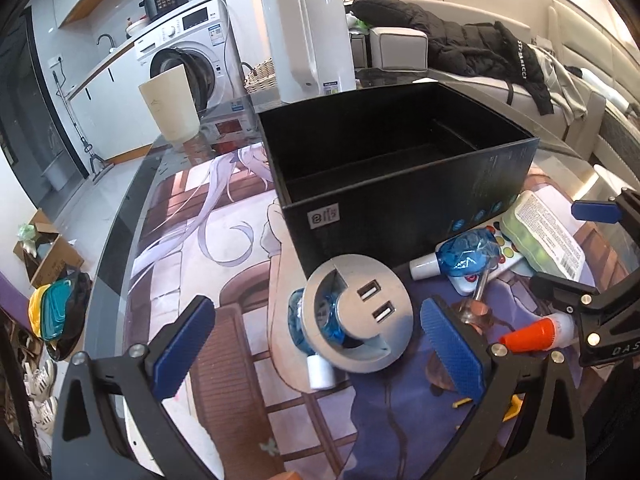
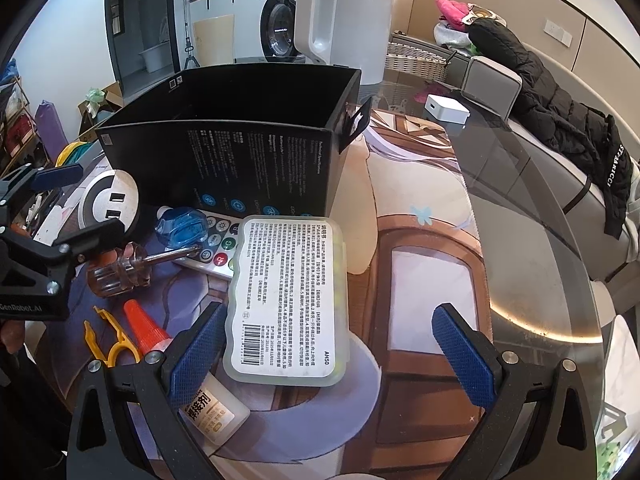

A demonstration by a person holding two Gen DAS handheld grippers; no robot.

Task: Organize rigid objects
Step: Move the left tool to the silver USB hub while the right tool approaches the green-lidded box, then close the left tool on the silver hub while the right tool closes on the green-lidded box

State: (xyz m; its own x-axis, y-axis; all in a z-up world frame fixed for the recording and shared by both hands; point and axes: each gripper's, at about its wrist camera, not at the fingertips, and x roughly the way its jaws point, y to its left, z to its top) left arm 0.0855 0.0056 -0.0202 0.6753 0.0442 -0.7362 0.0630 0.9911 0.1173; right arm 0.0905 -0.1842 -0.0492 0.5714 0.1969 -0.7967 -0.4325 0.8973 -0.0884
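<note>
An open, empty black box [image 1: 400, 184] stands on the glass table. Just in front of it, my left gripper [image 1: 318, 346] is open around a round silver USB hub [image 1: 360, 312] without touching it; a blue bottle with a white cap [image 1: 320, 374] lies under the hub. My right gripper [image 2: 330, 352] is open, with a translucent labelled plastic case [image 2: 288, 296] lying between its fingers. Between the two lie a second blue bottle [image 2: 184, 228], a white remote [image 2: 216, 248], a screwdriver [image 2: 120, 268], a glue bottle [image 2: 216, 408] with an orange cap, and a yellow clip [image 2: 108, 340].
A white kettle [image 2: 344, 20] and a cream cup [image 1: 168, 108] stand behind the box. A white charger [image 2: 446, 109] and a grey speaker [image 2: 492, 88] sit at the back right. A black jacket [image 2: 560, 100] lies on the sofa past the table's curved edge [image 2: 532, 320].
</note>
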